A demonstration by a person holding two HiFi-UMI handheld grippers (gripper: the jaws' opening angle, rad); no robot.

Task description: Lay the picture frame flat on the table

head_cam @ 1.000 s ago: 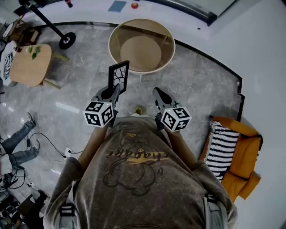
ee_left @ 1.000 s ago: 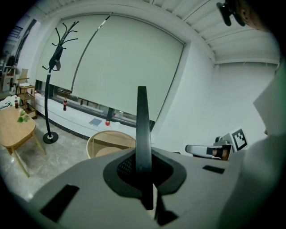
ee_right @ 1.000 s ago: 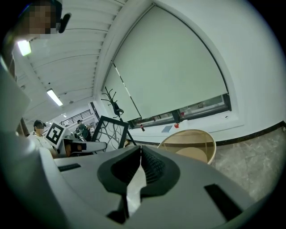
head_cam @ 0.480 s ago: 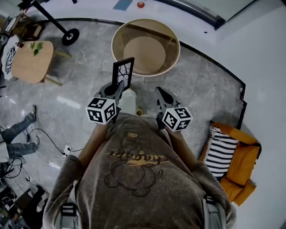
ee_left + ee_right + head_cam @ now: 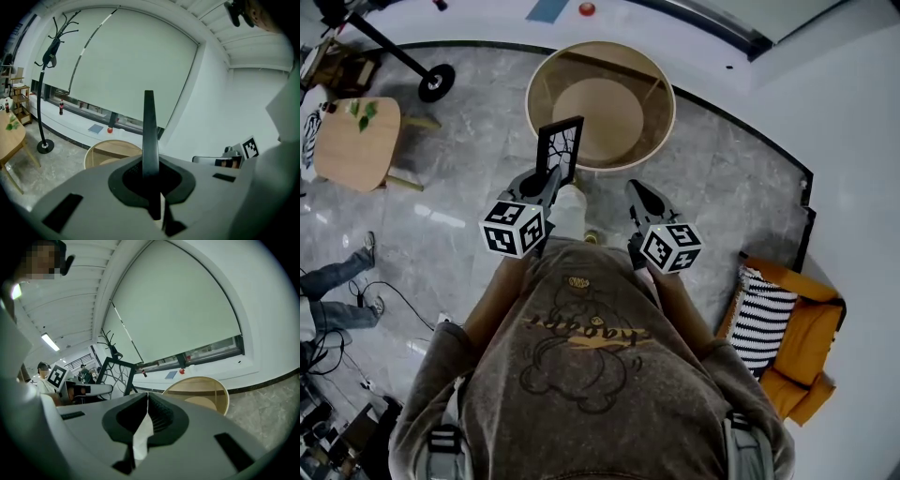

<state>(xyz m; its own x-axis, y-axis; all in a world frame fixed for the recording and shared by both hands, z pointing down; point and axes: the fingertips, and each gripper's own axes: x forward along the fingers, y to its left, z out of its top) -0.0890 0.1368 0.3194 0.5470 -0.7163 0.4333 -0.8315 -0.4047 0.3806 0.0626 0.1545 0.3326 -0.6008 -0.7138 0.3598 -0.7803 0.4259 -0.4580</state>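
Head view: the picture frame (image 5: 560, 150) is held upright in the air, gripped at its lower edge by the left gripper (image 5: 550, 181). It is seen against the near edge of the round table (image 5: 667, 112), above the grey floor (image 5: 459, 178) rather than resting on anything. The right gripper (image 5: 636, 191) is held beside it, apart from the frame.

Left gripper view: the frame is seen edge-on as a dark vertical bar (image 5: 149, 131), clamped between the closed fingers (image 5: 124, 180) – the table's rim (image 5: 96, 149) lies ahead and lower left.

Right gripper view: the fingers (image 5: 161, 416) are shut together with nothing between them. The frame (image 5: 117, 376) is shown at the left, tilted slightly, and the table (image 5: 224, 397) at the right – nothing lies on its top.
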